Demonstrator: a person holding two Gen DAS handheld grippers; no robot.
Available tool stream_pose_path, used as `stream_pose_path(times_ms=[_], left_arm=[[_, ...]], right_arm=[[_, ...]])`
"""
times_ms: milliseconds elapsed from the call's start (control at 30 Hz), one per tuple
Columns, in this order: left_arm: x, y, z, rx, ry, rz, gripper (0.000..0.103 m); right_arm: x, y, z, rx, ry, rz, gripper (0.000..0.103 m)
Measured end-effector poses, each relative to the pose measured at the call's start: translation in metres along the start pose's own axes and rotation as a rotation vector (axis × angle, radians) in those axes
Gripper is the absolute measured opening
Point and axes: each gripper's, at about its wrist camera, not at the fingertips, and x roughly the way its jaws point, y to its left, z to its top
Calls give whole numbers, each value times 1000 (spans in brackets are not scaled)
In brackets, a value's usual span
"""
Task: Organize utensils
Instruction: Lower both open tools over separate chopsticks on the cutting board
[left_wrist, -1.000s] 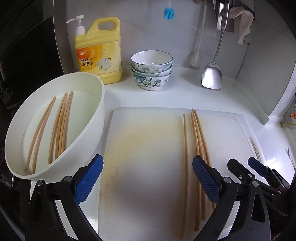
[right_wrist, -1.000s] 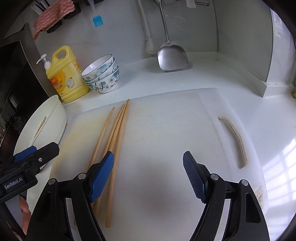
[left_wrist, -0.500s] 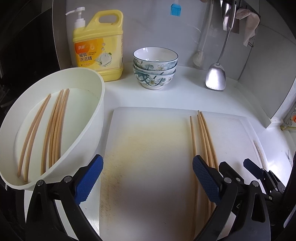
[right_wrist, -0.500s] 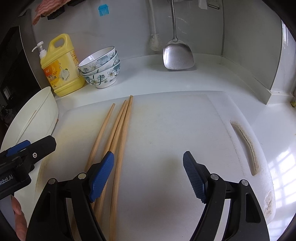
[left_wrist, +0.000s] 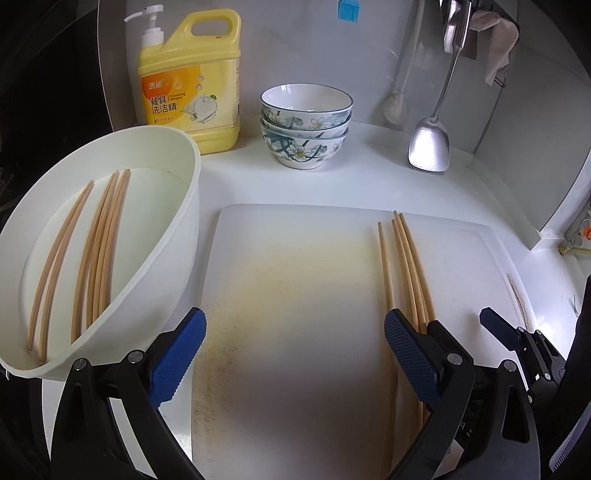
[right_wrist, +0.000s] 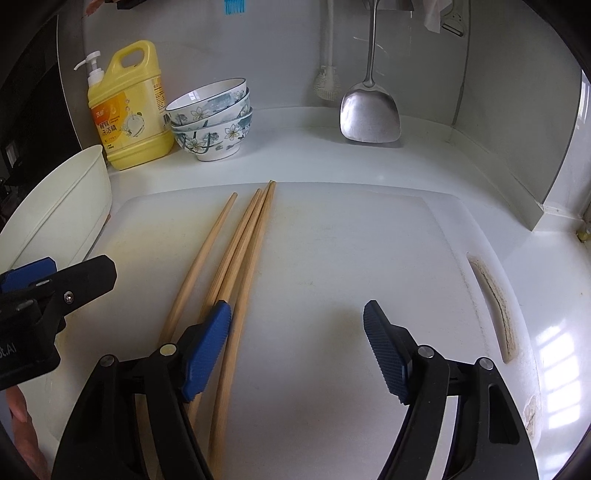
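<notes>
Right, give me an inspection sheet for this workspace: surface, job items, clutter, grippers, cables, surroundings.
Surface: white counter with a stained white cutting board lying flat.
Job's things: chopsticks on the board, one lying apart from the rest; more chopsticks in the basin, inside the white basin left of the board.
Clutter: yellow detergent bottle; stacked floral bowls.
Grippers: left gripper open, empty, above the board; right gripper open, its left finger over the chopsticks.
Cables: nothing seen.
Surroundings: metal spatula, blue brush and cloth hanging on the wall.
</notes>
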Motion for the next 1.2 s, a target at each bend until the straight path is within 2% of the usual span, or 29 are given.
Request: stream_pose_path(times_ms=[133,200,300,700,1200], left_arm=[[2,-1,-1,-1,6,1,95],[3,-2,-2,-1,11,0,95],[6,-7,-4,9,23,-6,95],[28,-26,-10,43,82,1,95],[40,-31,-10,70,65,66,96]], right_arm=[[-2,-1,0,-19,-11,11,41],[-2,-1,1,-29,-11,20,24],[-2,-6,3,-17,-6,27,8],[-5,-30,-1,28,-4,7,7],[-9,-43,-5,51,-3,11,7]])
